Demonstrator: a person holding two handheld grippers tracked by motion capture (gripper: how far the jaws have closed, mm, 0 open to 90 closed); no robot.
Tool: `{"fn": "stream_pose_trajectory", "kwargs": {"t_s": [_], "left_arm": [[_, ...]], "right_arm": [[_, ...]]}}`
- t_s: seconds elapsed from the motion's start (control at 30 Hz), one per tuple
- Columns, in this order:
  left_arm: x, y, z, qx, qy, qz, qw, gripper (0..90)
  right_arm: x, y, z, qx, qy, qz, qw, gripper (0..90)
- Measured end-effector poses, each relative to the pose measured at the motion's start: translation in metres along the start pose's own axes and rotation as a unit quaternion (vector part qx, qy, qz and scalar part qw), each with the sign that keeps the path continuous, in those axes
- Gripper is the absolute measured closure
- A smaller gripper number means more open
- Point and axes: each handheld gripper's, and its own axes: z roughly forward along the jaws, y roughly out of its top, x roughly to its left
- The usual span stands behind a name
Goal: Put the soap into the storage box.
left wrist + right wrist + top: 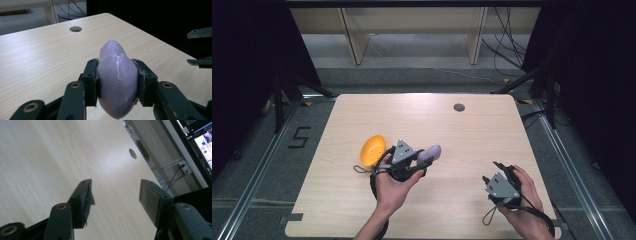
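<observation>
Pickup done: left gripper (pixel 426 161) fingers clenched on purple eggplant (pixel 117 77), held above worktop (pixel 472 145) beside orange bowl (pixel 372 150). Right gripper (pixel 113 197) fingers released, empty. Placement into bowl likely left.

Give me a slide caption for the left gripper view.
Left hand-held gripper clamps a purple egg-shaped object above the wooden table.
</observation>
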Motion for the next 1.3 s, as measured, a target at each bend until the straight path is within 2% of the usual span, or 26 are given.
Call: {"fn": "stream_pose_trajectory", "kwargs": {"t_s": [0.27,0.5,0.6,0.67,0.77,0.93,1.0,1.3], "left_arm": [[0.006,-0.003,-0.006,-0.004,0.014,-0.010,0.9998,58.8],[0.009,-0.003,-0.014,-0.007,0.043,-0.001,0.9991,58.8],[0.010,-0.005,-0.016,-0.007,0.047,-0.004,0.9989,58.8],[0.012,-0.006,-0.017,-0.008,0.050,-0.005,0.9987,58.8],[0.014,-0.007,-0.019,-0.009,0.056,-0.006,0.9984,58.8],[0.018,-0.008,-0.022,-0.013,0.062,-0.013,0.9979,58.8],[0.019,-0.009,-0.024,-0.013,0.068,-0.016,0.9974,58.8],[0.027,-0.011,-0.032,-0.024,0.100,-0.022,0.9945,58.8]], "right_arm": [[0.000,-0.001,0.001,0.002,0.000,0.010,1.0000,44.5],[0.001,-0.002,0.001,0.004,0.001,0.011,0.9999,44.7],[0.001,-0.002,0.001,0.005,0.001,0.011,0.9999,44.7],[0.000,-0.002,0.002,0.000,-0.001,-0.001,1.0000,44.7],[0.001,-0.002,0.001,0.004,0.000,0.012,0.9999,44.7],[-0.001,-0.002,0.001,0.003,-0.004,0.005,1.0000,44.7],[0.000,-0.002,0.001,0.007,-0.006,0.016,0.9998,44.7],[0.000,-0.003,0.001,0.009,-0.003,0.020,0.9997,44.6]]}}
